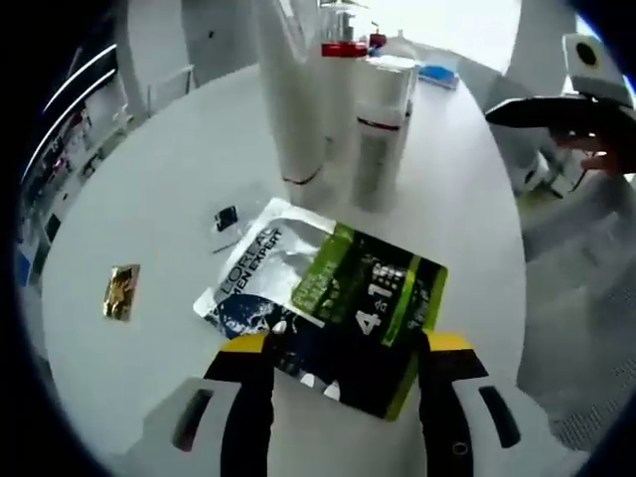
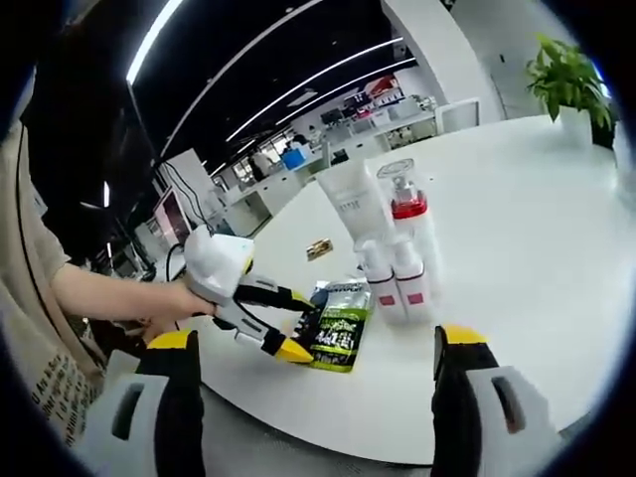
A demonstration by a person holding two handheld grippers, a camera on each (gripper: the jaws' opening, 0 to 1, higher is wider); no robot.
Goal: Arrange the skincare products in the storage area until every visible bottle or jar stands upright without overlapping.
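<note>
1. The skincare stuff is bunched up mid-table on a round white table (image 2: 556, 229): a big white tube (image 2: 350, 204) standing on its cap, a pump bottle with a red collar (image 2: 407, 214), and two small white bottles with pink labels (image 2: 397, 278) in front, all upright and touching or nearly so.
2. Lying flat just beside them is a sachet (image 1: 328, 298), silver, dark blue and green. You can read "L'OREAL MEN EXPERT" on it, plus a big "4" on the green part. Rest of the print is too small to read.
3. The left gripper (image 1: 343, 363) has its yellow-tipped jaws spread open, one on each side of the sachet's near edge. Whether they touch it, I can't tell.
4. The right gripper (image 2: 316, 343) is wide open too, hanging off the table's near edge with nothing between the jaws.
5. Room-wise: the far and right sides of the table are wide open.
6. Left of the sachet sit a small gold packet (image 1: 120, 291) and a tiny black-and-white packet (image 1: 227, 218), well apart from the bottles.
7. A potted plant (image 2: 566, 75) sits at the far edge.
</note>
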